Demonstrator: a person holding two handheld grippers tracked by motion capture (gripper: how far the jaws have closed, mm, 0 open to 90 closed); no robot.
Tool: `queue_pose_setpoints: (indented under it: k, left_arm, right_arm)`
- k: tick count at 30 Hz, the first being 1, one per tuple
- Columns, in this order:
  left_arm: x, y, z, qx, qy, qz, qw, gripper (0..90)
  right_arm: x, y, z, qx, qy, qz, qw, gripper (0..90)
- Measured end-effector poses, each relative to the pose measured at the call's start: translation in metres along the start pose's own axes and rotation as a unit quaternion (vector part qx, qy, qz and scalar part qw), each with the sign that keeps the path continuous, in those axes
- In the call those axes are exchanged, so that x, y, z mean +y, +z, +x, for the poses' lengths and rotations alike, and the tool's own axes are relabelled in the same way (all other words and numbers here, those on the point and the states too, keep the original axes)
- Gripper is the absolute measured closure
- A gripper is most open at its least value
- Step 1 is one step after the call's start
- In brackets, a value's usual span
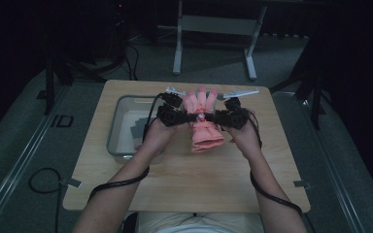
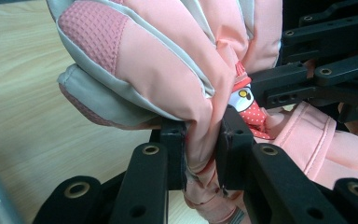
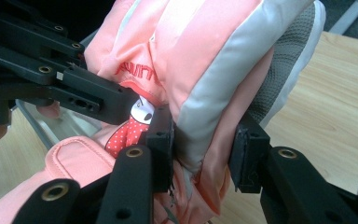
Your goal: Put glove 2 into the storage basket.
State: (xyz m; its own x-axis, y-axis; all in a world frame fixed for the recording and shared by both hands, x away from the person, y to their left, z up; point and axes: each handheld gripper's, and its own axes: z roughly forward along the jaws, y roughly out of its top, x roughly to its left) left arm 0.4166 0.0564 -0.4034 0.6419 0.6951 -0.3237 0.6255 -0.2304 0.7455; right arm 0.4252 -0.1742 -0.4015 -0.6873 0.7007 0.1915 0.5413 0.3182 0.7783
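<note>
Both grippers are pinching one padded pink-and-grey winter glove from opposite sides, left gripper and right gripper, holding it above the wooden tabletop. Next likely calls for carrying it toward the clear plastic bin.

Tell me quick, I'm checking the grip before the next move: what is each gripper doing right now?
Left gripper: shut on the pink glove, pinching its edge.
Right gripper: shut on the same pink glove, from the other side.
</note>
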Motion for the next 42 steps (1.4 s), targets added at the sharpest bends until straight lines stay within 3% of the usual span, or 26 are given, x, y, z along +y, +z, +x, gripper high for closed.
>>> queue_pose_setpoints:
  k: [18,20,25,26,30,34,42]
  left_arm:
    - [-0.003,-0.056,0.031,0.037,-0.013,-0.021,0.9990,75.3]
    - [-0.006,-0.065,0.038,0.045,-0.017,-0.021,0.9986,75.3]
    - [-0.014,-0.081,0.051,0.060,-0.026,-0.026,0.9975,75.3]
    - [-0.017,-0.086,0.055,0.063,-0.025,-0.027,0.9973,75.3]
    - [-0.026,-0.099,0.067,0.067,-0.035,-0.033,0.9966,75.4]
    - [-0.035,-0.110,0.078,0.078,-0.048,-0.034,0.9952,75.4]
    - [-0.047,-0.116,0.098,0.094,-0.065,-0.028,0.9930,75.4]
  right_arm:
    - [0.041,0.032,0.041,0.022,-0.027,-0.004,0.9994,65.0]
    - [0.049,0.044,0.051,0.031,-0.031,0.001,0.9991,65.0]
    - [0.057,0.058,0.060,0.044,-0.035,0.005,0.9984,65.0]
    - [0.061,0.066,0.067,0.050,-0.040,0.008,0.9979,65.0]
    - [0.065,0.076,0.078,0.055,-0.044,0.011,0.9975,65.0]
    - [0.073,0.096,0.092,0.065,-0.051,0.028,0.9962,65.1]
    - [0.077,0.120,0.103,0.071,-0.057,0.037,0.9952,65.1]
